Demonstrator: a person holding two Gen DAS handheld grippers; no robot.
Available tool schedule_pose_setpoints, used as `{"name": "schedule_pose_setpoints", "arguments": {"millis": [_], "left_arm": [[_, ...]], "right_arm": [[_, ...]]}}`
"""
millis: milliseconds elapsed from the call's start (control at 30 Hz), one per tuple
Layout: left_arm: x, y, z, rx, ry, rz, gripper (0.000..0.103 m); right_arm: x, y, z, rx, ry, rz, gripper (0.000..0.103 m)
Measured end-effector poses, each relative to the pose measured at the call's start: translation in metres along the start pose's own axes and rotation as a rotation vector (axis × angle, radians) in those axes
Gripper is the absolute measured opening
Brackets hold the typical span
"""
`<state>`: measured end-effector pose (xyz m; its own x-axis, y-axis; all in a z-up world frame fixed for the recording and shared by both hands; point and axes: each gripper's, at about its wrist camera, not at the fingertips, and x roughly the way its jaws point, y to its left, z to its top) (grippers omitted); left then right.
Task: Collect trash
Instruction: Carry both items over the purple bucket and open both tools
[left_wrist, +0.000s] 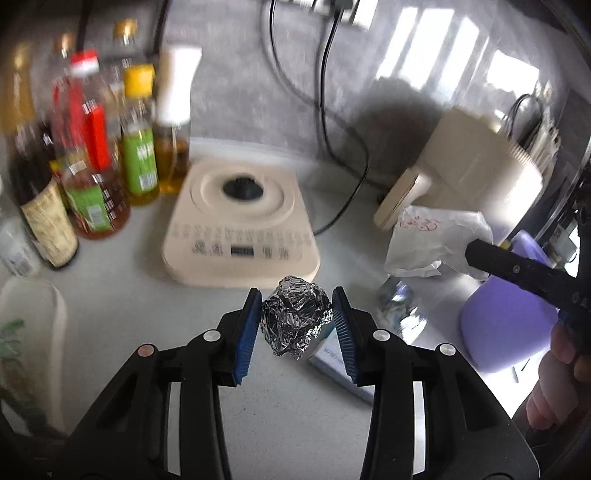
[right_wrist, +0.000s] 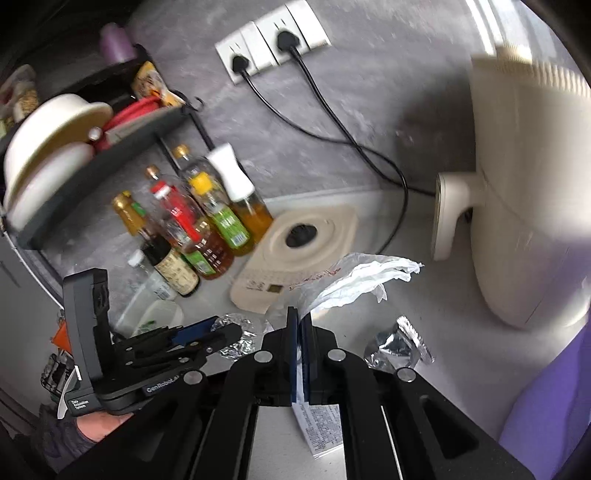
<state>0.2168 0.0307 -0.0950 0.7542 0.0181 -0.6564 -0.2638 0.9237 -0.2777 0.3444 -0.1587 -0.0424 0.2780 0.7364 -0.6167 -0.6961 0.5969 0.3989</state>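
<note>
left claw (left_wrist: 295, 325): your blue pads (left_wrist: 245, 336) pinch the foil ball (left_wrist: 295, 321) from both sides; the ball hangs clear of the counter (left_wrist: 122, 314).
right claw (right_wrist: 300, 354): your jaws are clamped tight, pad to pad, on the edge of a white plastic bag (right_wrist: 354, 277); the bag fans up and away from the tips. in the left view your right claw shows as a black bar at the far right, with your hand (left_wrist: 554, 380) below it.
foil ball: crumpled silver, between your left pads, in front of the blender base (left_wrist: 240, 221).
other trash: a torn foil wrapper (right_wrist: 399, 343) lies on the counter just right of your right claw; a printed white box (right_wrist: 321, 424) lies flat under it.
bag in left view: it sits crumpled in front of the cream appliance (left_wrist: 472, 166).
blender base: cream, square, with a dark socket on top and a button panel facing you.
bottles (left_wrist: 92, 155): a cluster of oils and sauces stands left of the base, against the wall.
cords (right_wrist: 332, 125): two black plugs sit in the wall sockets (right_wrist: 273, 40); the leads drop to the counter.
shelf (right_wrist: 103, 147): a dark rack up left holds a cream bowl (right_wrist: 48, 129).
purple thing (left_wrist: 506, 325): at the right edge, blurred; you cannot tell what it is.
</note>
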Motion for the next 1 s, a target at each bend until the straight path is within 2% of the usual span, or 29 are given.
{"name": "schedule_pose_setpoints", "arguments": {"millis": [233,467,700,1000], "left_arm": [[-0.063,-0.027,0.020,0.074,-0.148,-0.012,0.040],[-0.096,-0.051,0.025,0.111,-0.217,-0.044,0.040],[-0.105,-0.075,0.027,0.128,-0.243,-0.079,0.040],[-0.089,-0.119,0.025,0.147,-0.246,-0.153,0.040]], "right_arm": [[-0.055,0.009,0.011,-0.046,-0.120,-0.017,0.003],[-0.104,0.008,0.020,-0.069,-0.213,-0.046,0.003],[-0.143,-0.003,0.024,-0.078,-0.277,-0.105,0.003],[-0.187,-0.035,0.021,-0.068,-0.304,-0.191,0.003]]}}
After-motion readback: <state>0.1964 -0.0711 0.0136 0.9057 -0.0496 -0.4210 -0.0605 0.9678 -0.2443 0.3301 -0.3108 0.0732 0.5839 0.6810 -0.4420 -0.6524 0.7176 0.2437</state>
